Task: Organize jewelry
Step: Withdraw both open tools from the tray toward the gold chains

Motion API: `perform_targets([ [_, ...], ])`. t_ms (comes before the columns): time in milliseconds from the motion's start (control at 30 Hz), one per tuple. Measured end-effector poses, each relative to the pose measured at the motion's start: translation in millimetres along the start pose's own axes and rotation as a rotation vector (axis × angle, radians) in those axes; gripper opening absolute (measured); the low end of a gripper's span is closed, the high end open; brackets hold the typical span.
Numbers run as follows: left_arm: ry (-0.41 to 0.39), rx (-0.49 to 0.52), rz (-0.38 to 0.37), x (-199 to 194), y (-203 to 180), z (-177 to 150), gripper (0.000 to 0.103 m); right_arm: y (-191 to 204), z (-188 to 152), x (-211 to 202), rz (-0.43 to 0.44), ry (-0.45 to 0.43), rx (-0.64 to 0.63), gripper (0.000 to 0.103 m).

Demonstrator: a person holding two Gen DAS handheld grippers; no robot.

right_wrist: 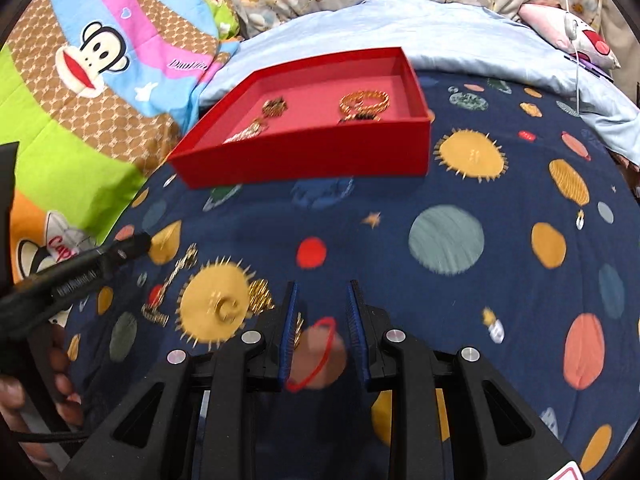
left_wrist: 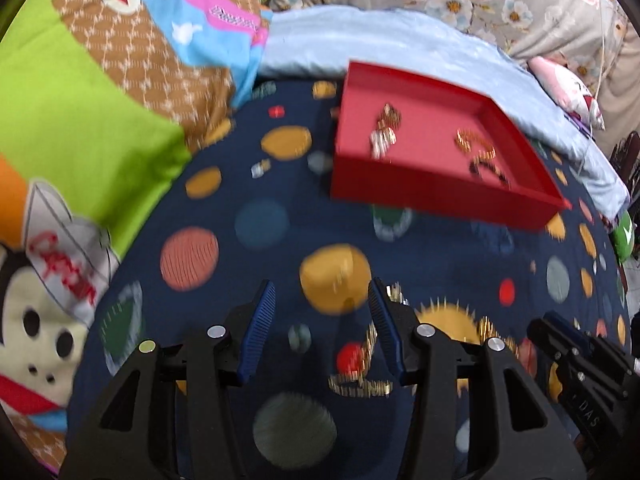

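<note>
A red tray [left_wrist: 420, 188] [right_wrist: 312, 156] lies on the dark planet-print blanket and holds several gold pieces, among them a gold bracelet [right_wrist: 364, 102] [left_wrist: 476, 146]. A loose gold chain [left_wrist: 360, 376] [right_wrist: 172, 280] lies on the blanket, close to the right finger of my left gripper [left_wrist: 322, 292], which is open and empty just above it. A small gold ring-like piece [right_wrist: 228, 308] and a gold cluster [right_wrist: 260, 296] rest left of my right gripper [right_wrist: 322, 292]. Its jaws stand apart with only blanket print between them. Both views are blurred.
A cartoon-monkey quilt [left_wrist: 80, 120] [right_wrist: 100, 60] is bunched up on the left. A pale blue sheet [left_wrist: 400, 44] [right_wrist: 460, 28] runs behind the tray. The left gripper's body [right_wrist: 80, 268] and a hand [right_wrist: 60, 364] show at the right wrist view's left edge; the right gripper [left_wrist: 580, 356] shows at lower right.
</note>
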State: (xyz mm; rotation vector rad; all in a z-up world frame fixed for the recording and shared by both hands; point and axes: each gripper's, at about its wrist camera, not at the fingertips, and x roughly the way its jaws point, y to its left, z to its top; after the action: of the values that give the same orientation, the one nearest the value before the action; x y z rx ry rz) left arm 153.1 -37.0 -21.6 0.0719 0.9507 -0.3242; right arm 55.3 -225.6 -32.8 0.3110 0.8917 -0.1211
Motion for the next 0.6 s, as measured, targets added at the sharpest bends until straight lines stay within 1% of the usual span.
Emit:
perform_targets([
  [233, 0.049, 0.015, -0.003, 8.8, -5.4, -22.5, 0.046, 11.8, -7.0, 1.8, 0.013, 0.016, -0.034, 0.024],
  [333, 0.035, 0.043, 0.025, 8.9, -10.3, -25.4, 0.046, 15.7, -8.0, 5.1, 0.015, 0.024, -0.050, 0.024],
  [433, 0.026, 0.052, 0.035, 9.2, -13.4, -25.7, 0.045, 19.3, -8.8, 8.0, 0.019, 0.031, -0.060, 0.024],
  [500, 0.017, 0.068, 0.039, 9.8, -16.8, -25.4, 0.035, 22.0, -9.5, 10.2, 0.021, 0.035, -0.067, 0.025],
  [600, 0.003, 0.102, 0.044, 10.4, -23.2, -25.8, 0.026, 26.2, -9.1, 12.1, 0.010, 0.031, -0.085, 0.025],
])
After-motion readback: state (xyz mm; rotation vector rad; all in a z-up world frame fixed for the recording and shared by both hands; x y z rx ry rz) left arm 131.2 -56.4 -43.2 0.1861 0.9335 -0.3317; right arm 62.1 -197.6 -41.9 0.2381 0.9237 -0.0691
